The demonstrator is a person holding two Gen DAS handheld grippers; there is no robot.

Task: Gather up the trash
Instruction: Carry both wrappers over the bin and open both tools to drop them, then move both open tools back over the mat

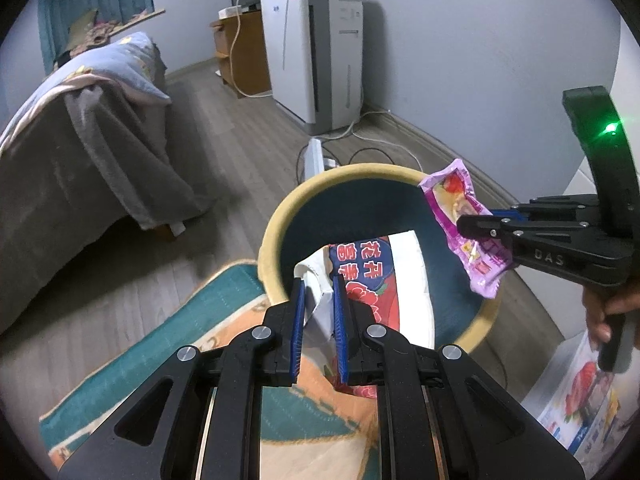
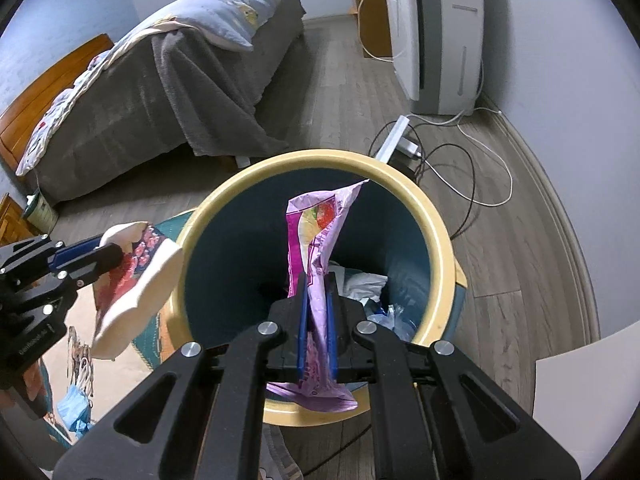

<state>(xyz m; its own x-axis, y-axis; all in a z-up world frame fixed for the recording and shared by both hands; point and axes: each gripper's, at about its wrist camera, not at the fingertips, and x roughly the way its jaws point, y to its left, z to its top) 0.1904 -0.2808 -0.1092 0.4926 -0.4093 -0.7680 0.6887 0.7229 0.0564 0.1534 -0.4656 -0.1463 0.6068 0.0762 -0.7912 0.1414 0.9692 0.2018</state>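
I count 2 grippers, 2 pieces of trash, 1 bin. My left gripper (image 1: 318, 300) has its fingers pinched narrow on a red-and-white printed wrapper (image 1: 384, 276), flat and stiff-looking w/ a folded white edge, held over the near left rim of the bin (image 1: 276, 220). My right gripper (image 2: 318, 308) has its fingers clamped on a purple wrapper (image 2: 316, 232), thin crinkly plastic w/ a fruit print, hanging right over the bin's mouth. Bin is round, dark teal inside, w/ a thick cream rim, standing on the wood-plank floor (image 2: 520, 248). At its bottom I see crumpled white and bluish scraps (image 2: 372, 292), can't tell what they are or how many. A blue crumpled item (image 2: 74, 408) lies on the patterned rug (image 1: 224, 300) at lower left, partly cut off by the left gripper. The hand (image 1: 600, 312) on the right gripper is only partly in frame.
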